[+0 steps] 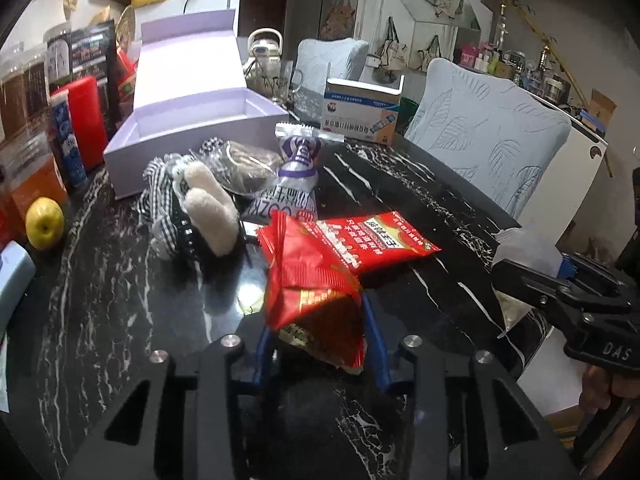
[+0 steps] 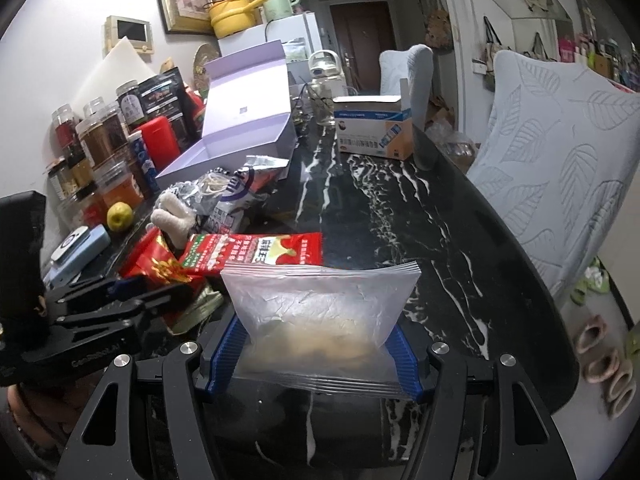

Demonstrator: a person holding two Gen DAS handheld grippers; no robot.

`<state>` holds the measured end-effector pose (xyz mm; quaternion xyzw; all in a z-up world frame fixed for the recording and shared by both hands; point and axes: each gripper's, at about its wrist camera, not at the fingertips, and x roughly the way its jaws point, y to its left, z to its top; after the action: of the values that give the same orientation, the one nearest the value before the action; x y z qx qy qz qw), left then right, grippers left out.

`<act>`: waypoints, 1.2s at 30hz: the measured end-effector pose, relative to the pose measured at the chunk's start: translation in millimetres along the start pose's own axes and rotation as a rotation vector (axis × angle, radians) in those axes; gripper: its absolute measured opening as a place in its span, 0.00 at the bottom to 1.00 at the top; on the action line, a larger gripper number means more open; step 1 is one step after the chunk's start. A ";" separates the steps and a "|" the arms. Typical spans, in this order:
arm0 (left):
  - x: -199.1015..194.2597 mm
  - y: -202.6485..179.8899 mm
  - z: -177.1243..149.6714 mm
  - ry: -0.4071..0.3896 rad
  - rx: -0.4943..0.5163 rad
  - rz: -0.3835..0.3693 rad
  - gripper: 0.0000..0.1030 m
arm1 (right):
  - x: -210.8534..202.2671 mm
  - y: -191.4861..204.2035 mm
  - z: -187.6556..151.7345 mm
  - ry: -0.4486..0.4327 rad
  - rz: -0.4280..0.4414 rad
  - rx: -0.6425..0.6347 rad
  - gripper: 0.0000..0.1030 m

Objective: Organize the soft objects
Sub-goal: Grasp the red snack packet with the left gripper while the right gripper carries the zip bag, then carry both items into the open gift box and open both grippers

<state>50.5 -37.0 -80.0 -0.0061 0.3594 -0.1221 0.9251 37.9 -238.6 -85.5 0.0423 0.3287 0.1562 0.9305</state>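
The box point(image 1: 192, 120) was empty, so nothing had been sorted. The left gripper point(image 1: 320, 320) pinched a red packet point(image 1: 308, 284); the right gripper point(image 2: 316, 340) clamped a clear bag point(image 2: 320, 312). A toy point(image 1: 188, 204) and other packets remained on the table point(image 1: 400, 184).

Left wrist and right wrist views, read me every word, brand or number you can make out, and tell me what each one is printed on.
"DAS": right tool's black body.
"GenRobot.AI", faint: left tool's black body.
"OOZK", partial and upside down: purple and silver snack pouch.
Chinese characters, partly legible only: flat red packet, crumpled red packet in the left tool, blue and white carton.
Jar and canister labels: too small to read.
Clear zip bag: no print.
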 end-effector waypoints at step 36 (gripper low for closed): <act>-53.4 64.8 135.1 -0.140 0.008 -0.022 0.33 | 20.7 83.2 133.4 -0.072 0.187 -0.170 0.63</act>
<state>116.9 27.9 49.1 -0.0150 0.2931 -0.1326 0.9467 114.6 -150.0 21.3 -0.0009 0.2753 0.2680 0.9232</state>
